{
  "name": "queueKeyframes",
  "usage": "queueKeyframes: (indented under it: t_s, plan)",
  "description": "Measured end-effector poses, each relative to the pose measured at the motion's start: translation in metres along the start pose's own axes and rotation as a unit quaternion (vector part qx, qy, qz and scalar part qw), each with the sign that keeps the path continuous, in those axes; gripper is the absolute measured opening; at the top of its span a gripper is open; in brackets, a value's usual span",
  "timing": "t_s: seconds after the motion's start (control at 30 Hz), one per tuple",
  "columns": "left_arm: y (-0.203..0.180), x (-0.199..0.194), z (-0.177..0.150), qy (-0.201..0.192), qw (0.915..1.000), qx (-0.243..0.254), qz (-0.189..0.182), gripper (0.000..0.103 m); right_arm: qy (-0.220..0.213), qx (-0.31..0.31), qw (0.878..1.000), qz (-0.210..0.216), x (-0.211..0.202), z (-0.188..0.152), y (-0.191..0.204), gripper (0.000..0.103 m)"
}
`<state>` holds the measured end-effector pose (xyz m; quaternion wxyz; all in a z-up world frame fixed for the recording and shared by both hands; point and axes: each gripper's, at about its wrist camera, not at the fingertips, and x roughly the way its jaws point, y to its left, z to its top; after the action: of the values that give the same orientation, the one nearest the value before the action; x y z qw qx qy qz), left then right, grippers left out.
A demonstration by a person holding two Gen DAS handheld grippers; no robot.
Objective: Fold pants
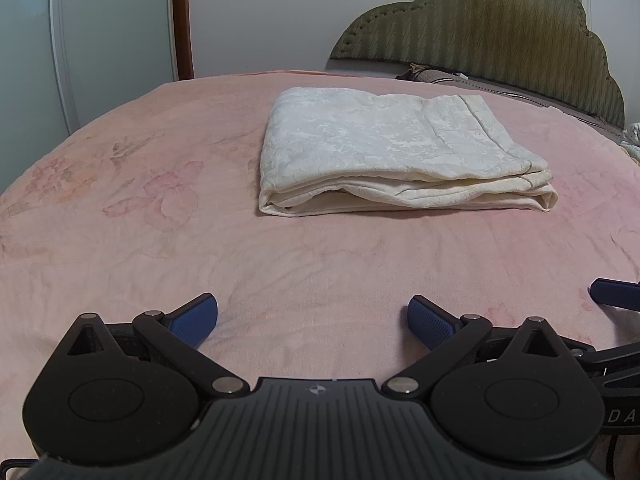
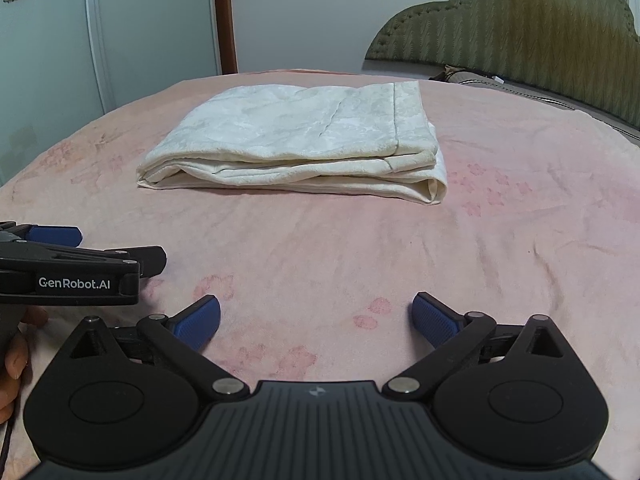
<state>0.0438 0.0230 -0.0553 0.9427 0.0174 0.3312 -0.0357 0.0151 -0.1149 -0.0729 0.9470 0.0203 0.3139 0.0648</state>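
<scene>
Right, nearest to me the left gripper (image 1: 313, 320) sits low over the pink bedspread (image 1: 312, 264) with its blue pads (image 1: 194, 320) spread wide and nothing between them — bare cloth only. My right gripper (image 2: 316, 322) is the same: pads (image 2: 198, 322) well apart, gripping nothing, hovering over a patch of faded flower print. From the right wrist view I can see the left gripper side-on at the left edge, and part of the hand (image 2: 14, 356) holding it. Further out, in the middle of the bed and well apart from both grippers, lie the pants (image 1: 384, 152) — cream, patterned, folded into a flat layered stack with the folded edges facing me. Beyond them the green padded headboard (image 1: 500, 28) rises at the right, with a pillow (image 1: 444, 76) at its foot, and a white wardrobe (image 1: 100, 32) stands at the left.
</scene>
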Motion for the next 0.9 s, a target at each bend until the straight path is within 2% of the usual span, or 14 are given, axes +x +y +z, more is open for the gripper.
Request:
queueKeyframes:
  t_s: [0.57, 0.9]
  plan:
    - [0.0005, 0.0002, 0.0000, 0.000, 1.0000, -0.001, 0.000, 0.103, 0.001, -0.004, 1.000, -0.004, 0.0011, -0.0004, 0.0011, 0.103]
    - [0.0009, 0.0000, -0.0010, -0.001, 1.0000, -0.001, -0.003, 0.103, 0.002, 0.005, 1.000, -0.030, 0.0044, 0.0020, -0.0026, 0.103]
